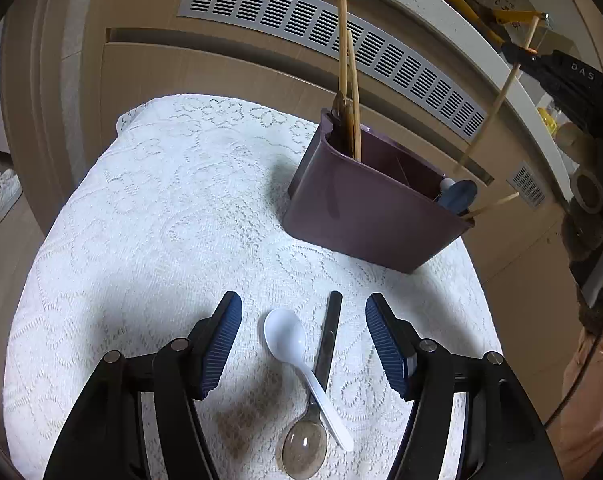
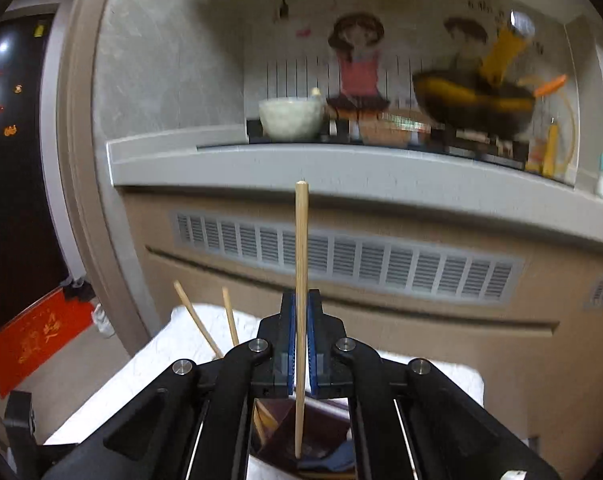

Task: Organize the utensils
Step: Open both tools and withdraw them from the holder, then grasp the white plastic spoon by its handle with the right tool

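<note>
The left gripper (image 1: 303,334) hangs low over the worktop (image 1: 141,216), its blue fingers (image 1: 221,344) spread wide and touching nothing. Between them lie a white spoon (image 1: 297,356) crossing a dark-handled spoon (image 1: 321,384). The right gripper (image 2: 300,344) points forward, its fingers (image 2: 287,344) clamped on an upright chopstick (image 2: 300,280) whose lower tip hangs over the purple holder (image 1: 365,200). Two chopsticks (image 1: 347,80) stand in that holder's far-left corner.

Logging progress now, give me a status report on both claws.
Left claw open over white spoon and dark spoon. Right claw shut on chopstick, above holder. Nothing blocking.
</note>
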`<action>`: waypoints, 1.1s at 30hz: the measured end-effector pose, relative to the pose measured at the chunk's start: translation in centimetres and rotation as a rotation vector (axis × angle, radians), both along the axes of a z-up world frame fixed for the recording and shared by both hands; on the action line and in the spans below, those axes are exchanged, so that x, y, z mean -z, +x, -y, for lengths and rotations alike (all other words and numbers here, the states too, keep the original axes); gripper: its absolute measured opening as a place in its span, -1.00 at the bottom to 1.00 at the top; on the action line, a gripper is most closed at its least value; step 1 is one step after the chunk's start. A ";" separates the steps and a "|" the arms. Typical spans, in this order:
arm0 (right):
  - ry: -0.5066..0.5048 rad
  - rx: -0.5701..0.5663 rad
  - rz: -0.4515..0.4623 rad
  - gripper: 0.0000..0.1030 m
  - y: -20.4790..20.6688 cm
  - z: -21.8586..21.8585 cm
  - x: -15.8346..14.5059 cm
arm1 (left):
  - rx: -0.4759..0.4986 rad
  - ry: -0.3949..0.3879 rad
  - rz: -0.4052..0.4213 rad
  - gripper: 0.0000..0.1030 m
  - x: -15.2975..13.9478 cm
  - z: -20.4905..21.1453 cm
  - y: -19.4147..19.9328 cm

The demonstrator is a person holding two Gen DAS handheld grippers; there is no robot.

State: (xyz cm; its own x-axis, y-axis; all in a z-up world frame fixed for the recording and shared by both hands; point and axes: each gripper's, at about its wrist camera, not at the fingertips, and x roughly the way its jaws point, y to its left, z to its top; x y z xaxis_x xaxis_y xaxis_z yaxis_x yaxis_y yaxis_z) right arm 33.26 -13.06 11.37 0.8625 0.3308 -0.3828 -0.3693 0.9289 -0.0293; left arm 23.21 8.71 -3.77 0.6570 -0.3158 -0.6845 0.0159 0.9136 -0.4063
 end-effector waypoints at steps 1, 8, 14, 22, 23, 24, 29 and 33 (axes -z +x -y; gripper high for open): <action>-0.011 -0.002 0.008 -0.89 0.0 -0.2 0.3 | -0.001 0.001 0.000 0.27 0.0 -0.1 0.1; -0.075 0.005 -0.158 -0.89 1.7 -0.7 6.6 | -0.033 0.016 -0.058 0.29 1.8 -0.8 0.4; -0.118 0.028 -0.300 -0.55 0.4 0.2 10.2 | -0.058 0.088 -0.112 0.37 3.0 -1.6 -1.2; -0.150 -0.010 -0.369 -0.19 -7.7 -0.6 12.8 | -0.107 0.215 -0.114 0.42 3.4 -2.2 -4.0; -0.146 -0.034 -0.401 -0.19 -8.2 -1.2 13.4 | -0.105 0.229 -0.113 0.42 3.5 -2.1 -4.3; -0.132 -0.065 -0.449 -0.19 -9.0 -1.8 14.5 | -0.102 0.244 -0.111 0.42 3.4 -2.0 -4.6; -0.115 -0.147 -0.574 -0.19 -10.5 -5.7 18.5 | -0.072 0.332 -0.092 0.49 2.9 -1.1 -6.3; -0.170 -0.223 -0.527 -0.19 -11.2 -9.5 19.5 | -0.074 0.362 -0.085 0.50 2.3 -1.2 -7.6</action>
State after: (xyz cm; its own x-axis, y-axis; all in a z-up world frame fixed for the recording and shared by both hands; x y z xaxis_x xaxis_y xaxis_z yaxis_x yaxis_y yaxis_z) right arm 22.01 -3.59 -8.11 0.4586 0.3787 -0.8039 -0.5596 0.8258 0.0698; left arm 15.65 9.90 -6.06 0.6054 0.0024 -0.7959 -0.0752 0.9957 -0.0542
